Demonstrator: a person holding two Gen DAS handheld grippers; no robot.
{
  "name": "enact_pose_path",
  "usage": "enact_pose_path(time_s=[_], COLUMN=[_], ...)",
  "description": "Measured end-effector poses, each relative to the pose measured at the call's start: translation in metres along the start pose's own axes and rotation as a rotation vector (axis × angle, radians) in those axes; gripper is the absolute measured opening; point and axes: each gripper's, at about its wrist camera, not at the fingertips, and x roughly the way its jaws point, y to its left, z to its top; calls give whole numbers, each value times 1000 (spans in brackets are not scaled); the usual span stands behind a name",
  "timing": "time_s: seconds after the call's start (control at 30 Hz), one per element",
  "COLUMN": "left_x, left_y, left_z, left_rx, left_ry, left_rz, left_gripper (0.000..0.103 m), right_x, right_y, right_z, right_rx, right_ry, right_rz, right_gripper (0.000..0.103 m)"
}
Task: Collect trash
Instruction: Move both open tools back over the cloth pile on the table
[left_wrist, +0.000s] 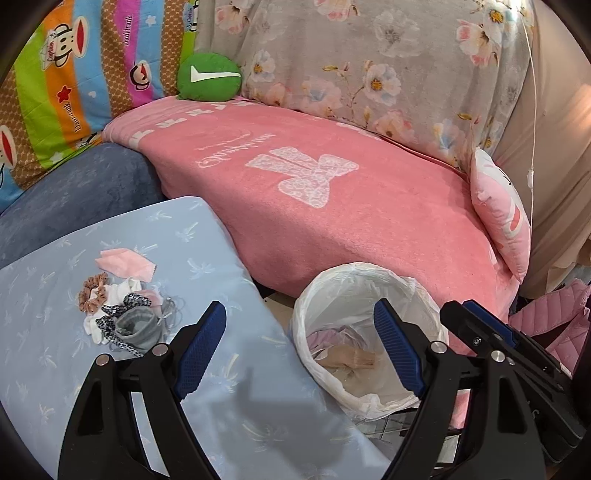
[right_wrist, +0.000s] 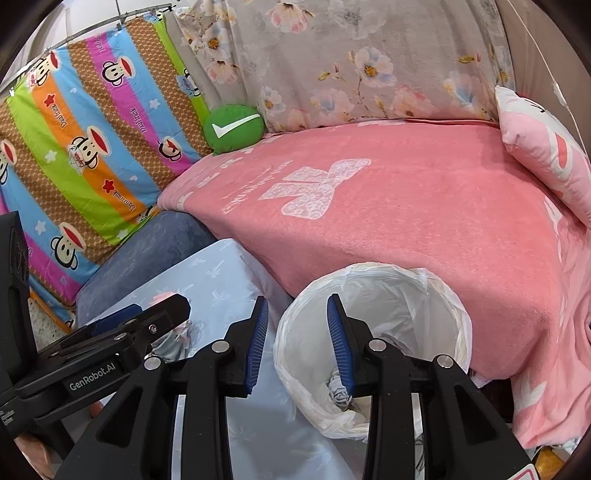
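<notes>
Pink blanket (left_wrist: 369, 221) covers the sofa behind our lined trash bin (left_wrist: 332, 280), which already holds crumpled scraps. Our left gripper (left_wrist: 299, 350) and right gripper (right_wrist: 297, 343) both hang spread and empty above it. More litter (left_wrist: 122, 306) sits on the blue cushion (left_wrist: 229, 387).

Left gripper (left_wrist: 301, 349) and right gripper (right_wrist: 297, 341) hover side by side, jaws spread and holding nothing.
</notes>
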Motion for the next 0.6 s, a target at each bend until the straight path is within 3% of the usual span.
enact_pose_path(time_s=[0.6], left_x=[-13], left_y=[47], left_z=[-9], left_rx=[-84], left_ry=[-11], left_rz=[52], left_gripper=[78], right_x=[10], right_y=[48], right_z=[-7], right_rx=[-83], right_ry=[31], right_rz=[33], right_gripper=[42])
